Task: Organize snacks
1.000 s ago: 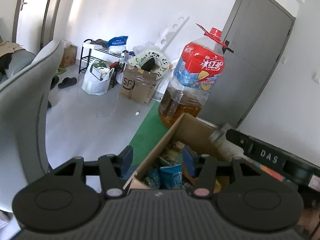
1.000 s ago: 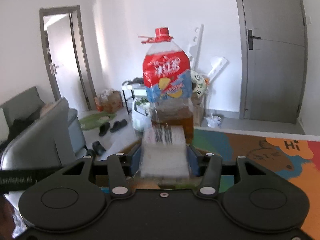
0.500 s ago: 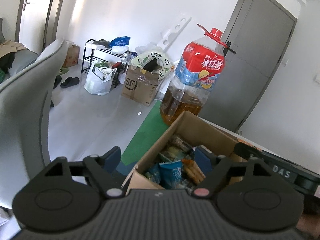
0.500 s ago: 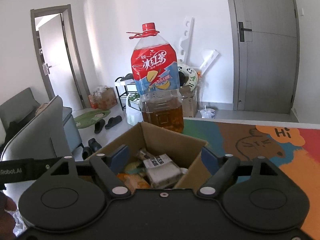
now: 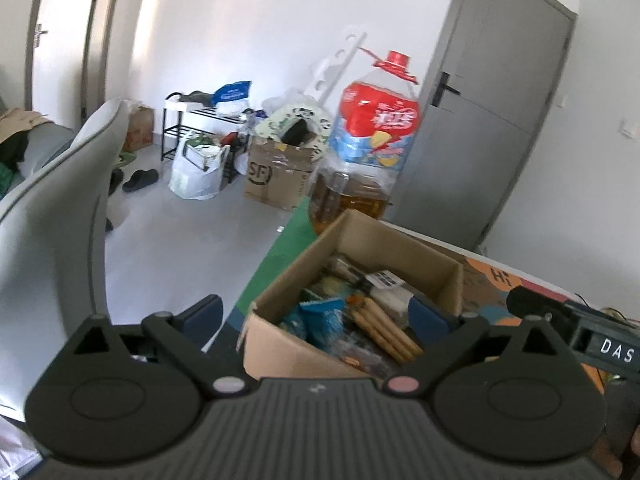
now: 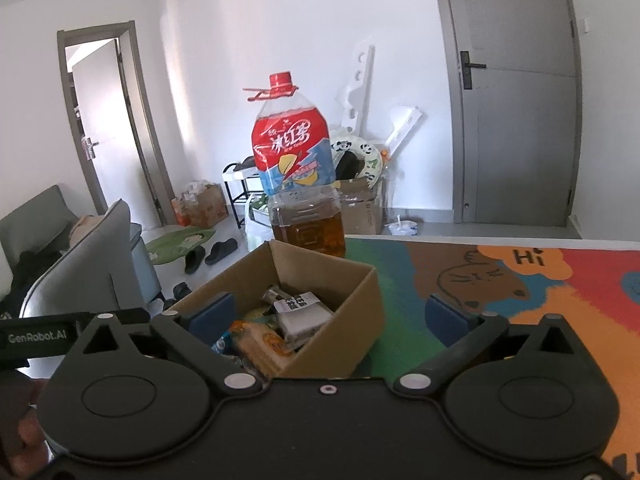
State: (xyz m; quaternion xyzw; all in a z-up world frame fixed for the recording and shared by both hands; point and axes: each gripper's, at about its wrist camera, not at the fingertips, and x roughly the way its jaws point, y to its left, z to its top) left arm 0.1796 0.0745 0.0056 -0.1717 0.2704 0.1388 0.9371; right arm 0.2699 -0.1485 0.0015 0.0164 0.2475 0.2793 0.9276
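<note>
Both tools hang above the cardboard box (image 6: 332,316), and neither has hold of anything: the left gripper (image 5: 316,316) has its jaws spread wide with only air and the box's contents between the blue pads, and the right gripper (image 6: 330,314) is likewise spread wide and empty-handed. The box sits near the table's far corner on the colourful cartoon mat (image 6: 540,292), open at the top so snacks can be dropped straight in, which is probably why both grippers are poised over its mouth. In the right wrist view the box lies at about 11 o'clock from the frame's centre, with the big iced-tea bottle (image 6: 298,184) just behind it at 12 o'clock, seemingly touching the back wall, though the angle does not settle that. Inside lie the snacks: a white packet with a black label (image 6: 302,312) toward the back, an orange-printed packet (image 6: 260,344) nearer the front, and in the left wrist view a blue packet (image 5: 324,314) beside a bundle of tan sticks (image 5: 386,328) (biscuit sticks, perhaps; the picture is too soft to be sure). The box looks fairly full, so the sorting seems well along, and no loose snack shows on the mat.
</note>
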